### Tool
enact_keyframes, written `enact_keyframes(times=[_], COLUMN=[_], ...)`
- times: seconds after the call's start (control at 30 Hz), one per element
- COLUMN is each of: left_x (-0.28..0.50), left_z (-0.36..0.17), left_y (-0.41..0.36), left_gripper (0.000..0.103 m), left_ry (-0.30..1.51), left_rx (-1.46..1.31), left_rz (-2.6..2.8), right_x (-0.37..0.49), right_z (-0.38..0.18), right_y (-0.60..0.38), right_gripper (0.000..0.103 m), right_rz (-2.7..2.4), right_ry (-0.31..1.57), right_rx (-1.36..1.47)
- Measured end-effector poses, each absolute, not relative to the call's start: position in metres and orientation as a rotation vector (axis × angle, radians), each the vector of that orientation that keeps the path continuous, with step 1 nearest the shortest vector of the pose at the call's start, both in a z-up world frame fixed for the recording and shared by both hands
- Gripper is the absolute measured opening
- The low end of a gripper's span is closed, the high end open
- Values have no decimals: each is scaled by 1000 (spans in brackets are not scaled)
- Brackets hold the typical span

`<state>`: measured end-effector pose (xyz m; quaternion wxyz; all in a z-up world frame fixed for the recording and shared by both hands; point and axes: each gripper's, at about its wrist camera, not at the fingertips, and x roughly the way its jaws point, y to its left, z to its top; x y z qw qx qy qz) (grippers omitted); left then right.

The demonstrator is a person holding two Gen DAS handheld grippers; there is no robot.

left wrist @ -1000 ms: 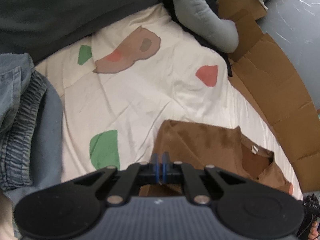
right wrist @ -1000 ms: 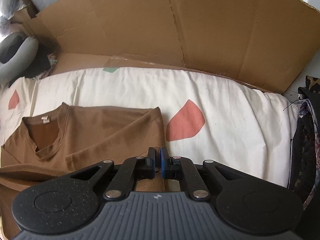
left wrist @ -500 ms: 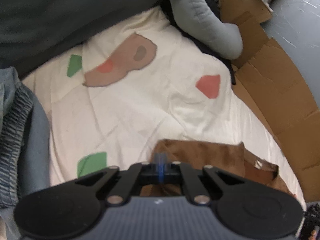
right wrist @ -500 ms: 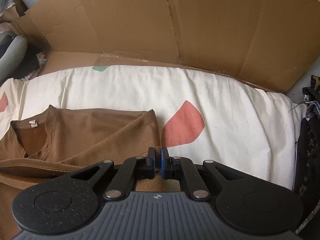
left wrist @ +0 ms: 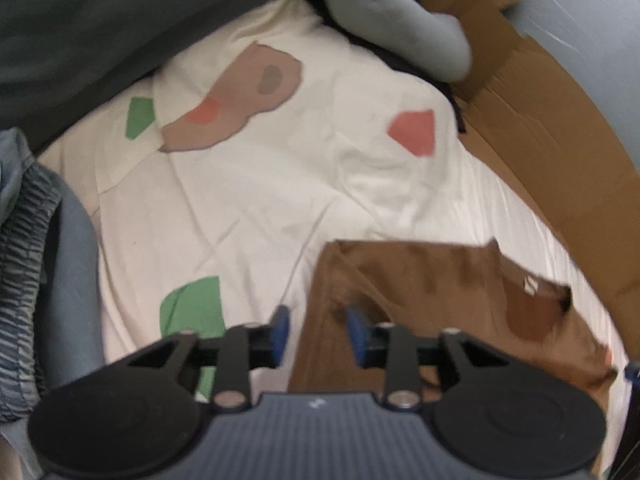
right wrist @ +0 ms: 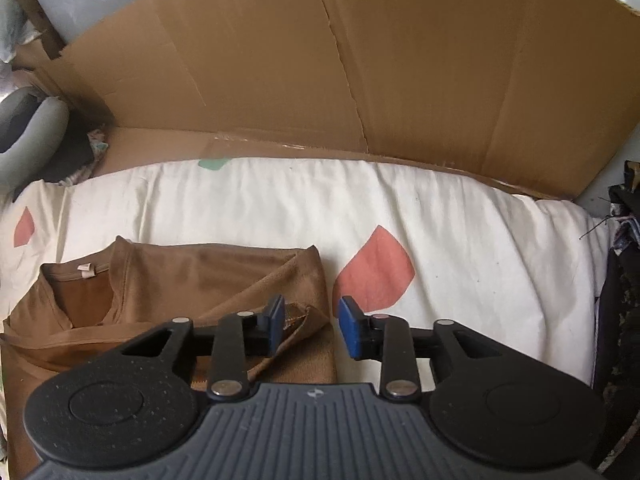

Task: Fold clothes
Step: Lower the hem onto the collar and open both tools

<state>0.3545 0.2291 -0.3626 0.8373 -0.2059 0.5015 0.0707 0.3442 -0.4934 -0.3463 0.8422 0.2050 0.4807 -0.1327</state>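
Brown shirt (right wrist: 168,280), small white neck label (right wrist: 85,267), print seemingly unreadable

You've got two grippers (left wrist: 316,334) (right wrist: 311,326) and one brown shirt (right wrist: 208,276) on one cream sheet (left wrist: 280,184). One grey pillow (left wrist: 400,20), one cardboard sheet (right wrist: 340,72). Sheet print in left view: two green patches (left wrist: 192,308), one red (left wrist: 414,130).

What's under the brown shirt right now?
The brown shirt lies on the cream sheet with coloured patches. Its doubled layers cover whatever is underneath; nothing else shows at its edges.
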Motion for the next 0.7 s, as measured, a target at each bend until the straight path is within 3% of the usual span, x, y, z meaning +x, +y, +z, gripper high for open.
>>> enact_keyframes(times=[0.7], left_x=[369], left_z=[-392], left_y=[193], left_gripper=[44], left_ry=[1091], left_rx=[-225], left_rz=[74], right_x=[339], right_z=[-387], right_y=[-475], right_gripper=[40], right_rz=[-230], right_ry=[1096], right_rx=[274])
